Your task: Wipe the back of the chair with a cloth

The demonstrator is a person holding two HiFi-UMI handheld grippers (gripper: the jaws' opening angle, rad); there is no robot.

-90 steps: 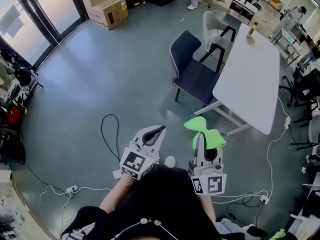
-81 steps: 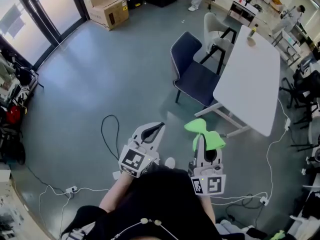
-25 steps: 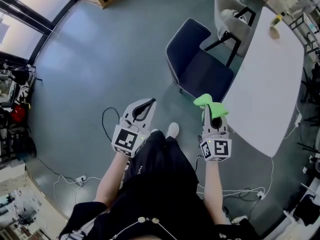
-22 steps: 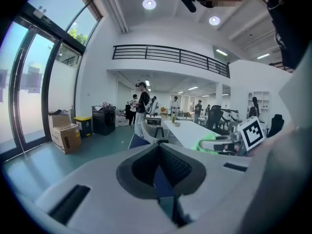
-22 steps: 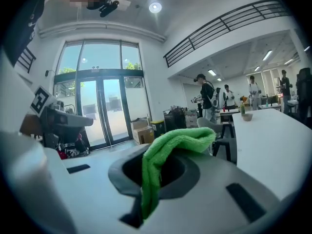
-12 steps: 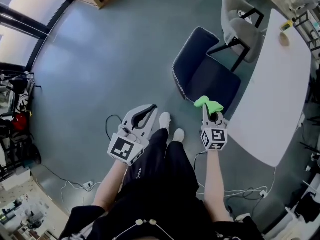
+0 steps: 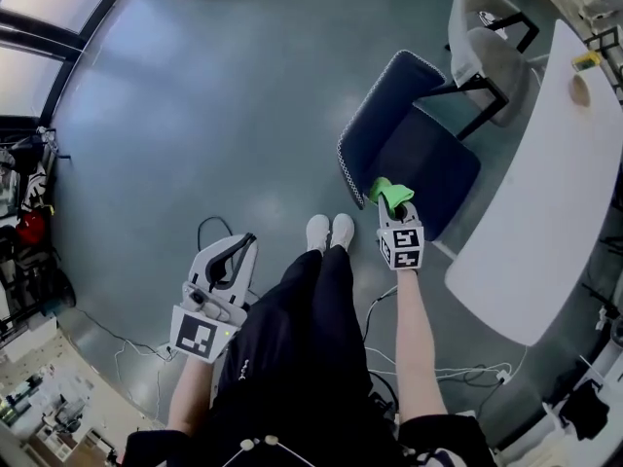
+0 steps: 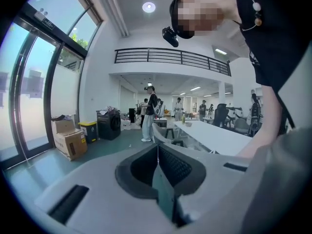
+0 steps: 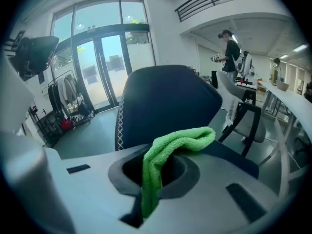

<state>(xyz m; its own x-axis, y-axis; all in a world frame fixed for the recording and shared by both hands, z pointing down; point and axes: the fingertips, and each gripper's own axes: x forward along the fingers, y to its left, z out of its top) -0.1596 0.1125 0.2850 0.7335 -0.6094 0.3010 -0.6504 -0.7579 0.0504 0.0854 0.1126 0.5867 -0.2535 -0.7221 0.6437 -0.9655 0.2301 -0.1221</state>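
While the green terry cloth [image 9: 168, 147] is pinched between the closed fingers [image 9: 181, 175] of the right gripper [image 7: 394, 210], the rounded backrest of the dark navy upholstered chair [image 9: 168, 99] is seen close in front of it; whether cloth and backrest touch cannot be told. From the head view the cloth is shown bunched over that gripper's tip, at the near edge of the chair, just beside the white zigzag seam [image 7: 343, 159] that runs down the backrest's side.

The left gripper [image 7: 234, 253] is held low and well apart from the chair, on the other side of the person's white shoes [image 7: 329, 232]. Its fingers are pressed fully together, and nothing is held between them.

Wide bare grey-teal floor [image 7: 195, 105] is left open behind and to the left of the backrest. On the right the room is narrowed: the chair's seat lies just beside the edge of the long white bench [image 7: 545, 193], and a pale grey chair [image 7: 487, 47] is placed beyond the navy one, near the same bench. A looped black cable [image 7: 201, 230] is laid on the floor near the left gripper.

Tall glass doors [image 9: 100, 67] are shown beyond the backrest in the right gripper view. A dark mezzanine railing [image 8: 170, 56], a brown cardboard box [image 8: 69, 139] and standing people [image 8: 148, 113] are seen further off in the left gripper view.
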